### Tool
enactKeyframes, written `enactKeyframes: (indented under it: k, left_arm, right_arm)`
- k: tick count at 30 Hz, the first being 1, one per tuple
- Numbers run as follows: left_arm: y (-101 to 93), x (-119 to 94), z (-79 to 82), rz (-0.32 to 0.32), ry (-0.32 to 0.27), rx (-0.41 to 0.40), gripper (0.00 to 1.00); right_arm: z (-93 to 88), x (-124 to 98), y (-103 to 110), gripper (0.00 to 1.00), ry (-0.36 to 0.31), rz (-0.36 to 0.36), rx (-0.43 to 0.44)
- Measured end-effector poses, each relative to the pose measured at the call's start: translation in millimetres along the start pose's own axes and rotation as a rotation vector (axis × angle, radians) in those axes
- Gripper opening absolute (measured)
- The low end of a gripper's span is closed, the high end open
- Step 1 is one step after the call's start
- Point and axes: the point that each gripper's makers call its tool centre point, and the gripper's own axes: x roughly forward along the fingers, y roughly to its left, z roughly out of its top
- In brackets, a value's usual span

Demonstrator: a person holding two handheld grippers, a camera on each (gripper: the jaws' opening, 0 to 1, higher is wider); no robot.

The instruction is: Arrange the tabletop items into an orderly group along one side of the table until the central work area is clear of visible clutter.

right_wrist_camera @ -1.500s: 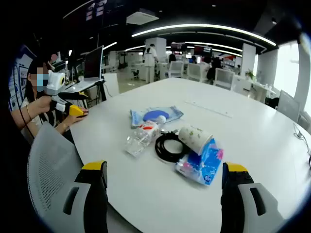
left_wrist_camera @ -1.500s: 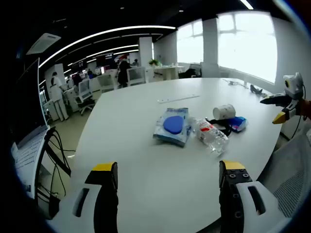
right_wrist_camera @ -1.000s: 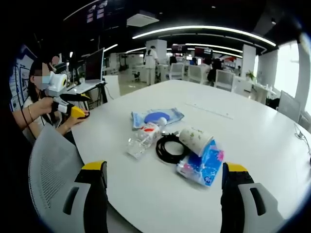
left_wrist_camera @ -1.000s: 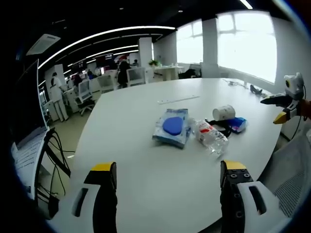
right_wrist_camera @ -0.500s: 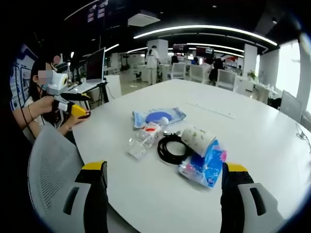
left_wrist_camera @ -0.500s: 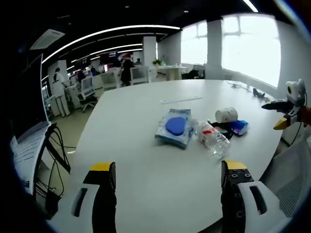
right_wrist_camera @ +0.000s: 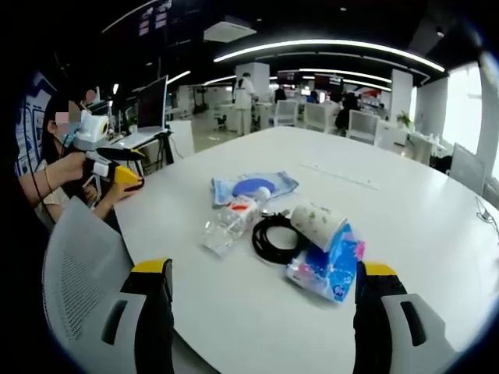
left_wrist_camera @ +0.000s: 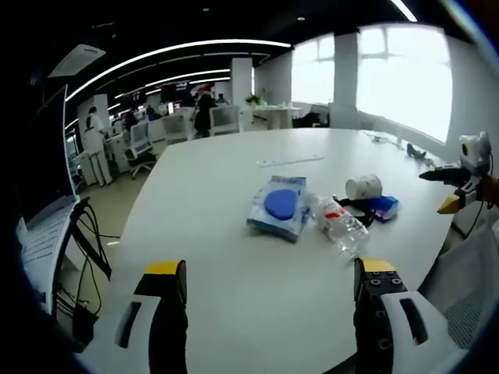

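Both tongs, left [left_wrist_camera: 265, 284] and right [right_wrist_camera: 265, 284], hover open and empty while the clutter sits mid-desk [right_wrist_camera: 405, 210], so honestly the risk is the bottle [right_wrist_camera: 228, 220] rolling off when nudged, or the cable [right_wrist_camera: 274, 236] dragging the cup [right_wrist_camera: 318, 221] along.

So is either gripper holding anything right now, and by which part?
Nothing is held. The left gripper and right gripper both stand open, short of the water bottle and tissue pack.
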Motion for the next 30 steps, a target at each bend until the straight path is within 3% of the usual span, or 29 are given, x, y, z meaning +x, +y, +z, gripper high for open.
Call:
enactKeyframes:
  k: [30]
  left_arm:
    - [-16.3, 25.0, 7.9, -0.034, 0.014, 0.017, 0.84]
  right_arm:
    - [10.4, 22.1, -0.9, 0.9, -0.016, -0.022, 0.039]
